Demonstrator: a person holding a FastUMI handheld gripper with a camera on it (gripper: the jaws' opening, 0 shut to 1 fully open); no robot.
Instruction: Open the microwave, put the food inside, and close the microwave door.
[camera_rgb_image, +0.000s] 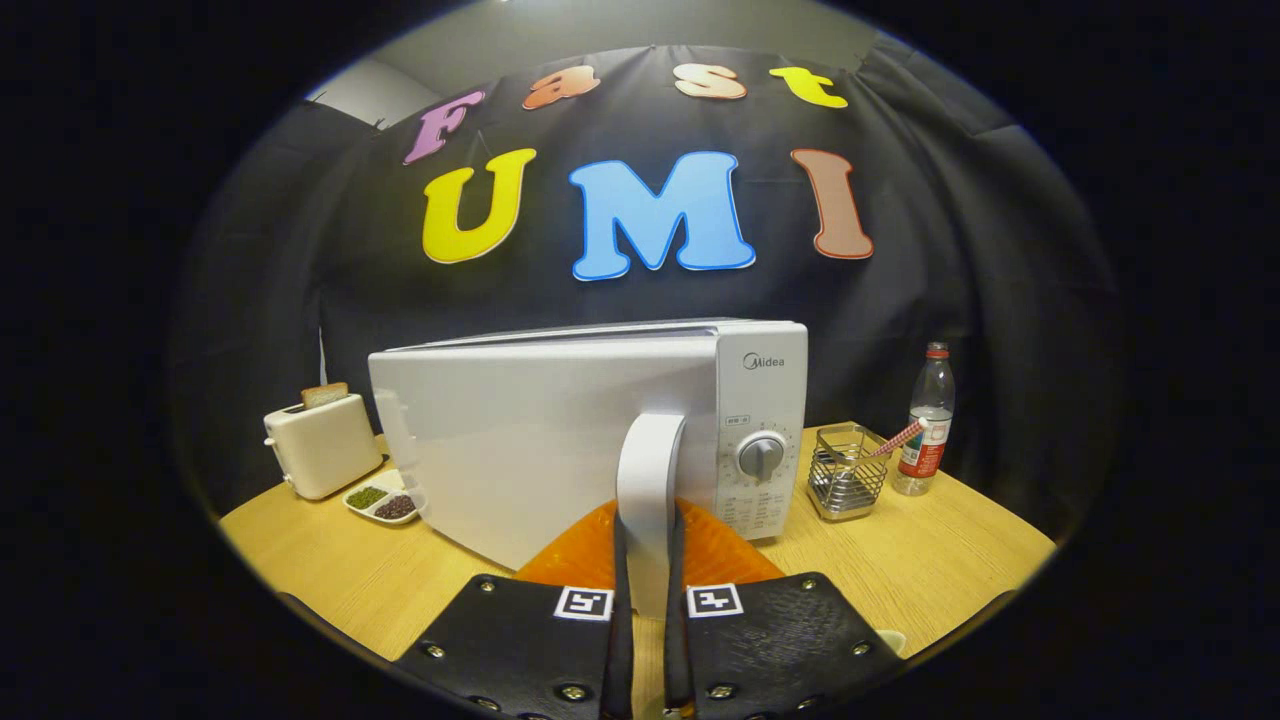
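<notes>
The microwave's upright door handle (650, 480) stands between your gripper (650, 610) fingers — both press on it, narrow — its long axis vertical, just left of the dial (761, 456). The door (520, 450) looks swung partly out; orange food (600, 555) lies below the handle.

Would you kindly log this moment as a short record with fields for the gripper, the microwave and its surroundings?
gripper: gripper, jaws closed on the door handle
microwave: white microwave on the wooden table, door swung partly open
control: round dial right of the handle
left of microwave: toaster holding bread; divided dish in front of it
right of microwave: wire basket, then a water bottle
task stage: door being opened; food not yet inside
</notes>
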